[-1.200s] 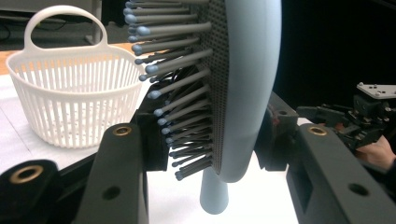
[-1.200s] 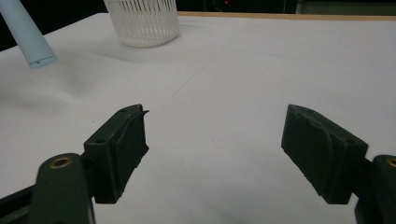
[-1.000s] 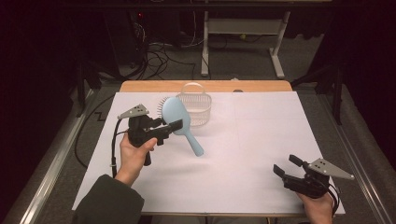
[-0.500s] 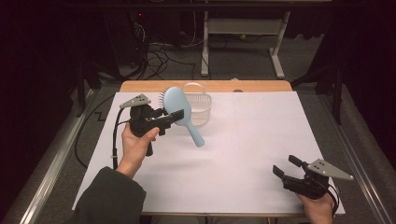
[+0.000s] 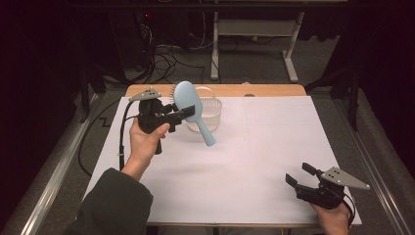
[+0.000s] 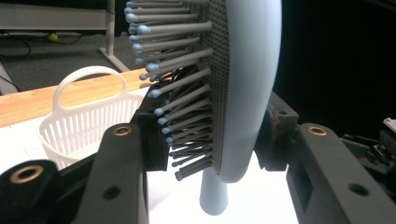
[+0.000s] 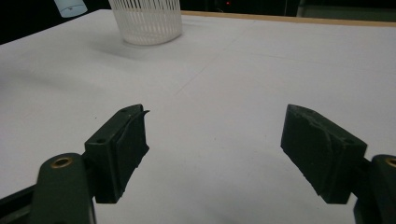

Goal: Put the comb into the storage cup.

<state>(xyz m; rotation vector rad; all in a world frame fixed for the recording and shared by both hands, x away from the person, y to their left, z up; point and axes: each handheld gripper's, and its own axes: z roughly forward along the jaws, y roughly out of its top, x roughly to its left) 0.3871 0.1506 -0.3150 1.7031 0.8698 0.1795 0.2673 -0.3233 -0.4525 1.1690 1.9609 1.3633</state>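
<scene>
Raised since the earlier frame, the blue hairbrush (image 5: 192,106) is clamped by its head in the left gripper (image 5: 182,115) upper left beside the white basket (image 5: 211,108), over which it should be centred before release; the right gripper (image 5: 299,175) fingers stand wide, lower right.

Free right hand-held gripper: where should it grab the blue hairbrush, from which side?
Probably the handle: it hangs bare, slanting down toward the table, while the left hand-held gripper clamps the hairbrush head across bristles and back. Bring the right hand-held gripper, jaws open, from the basket-free near side.
</scene>
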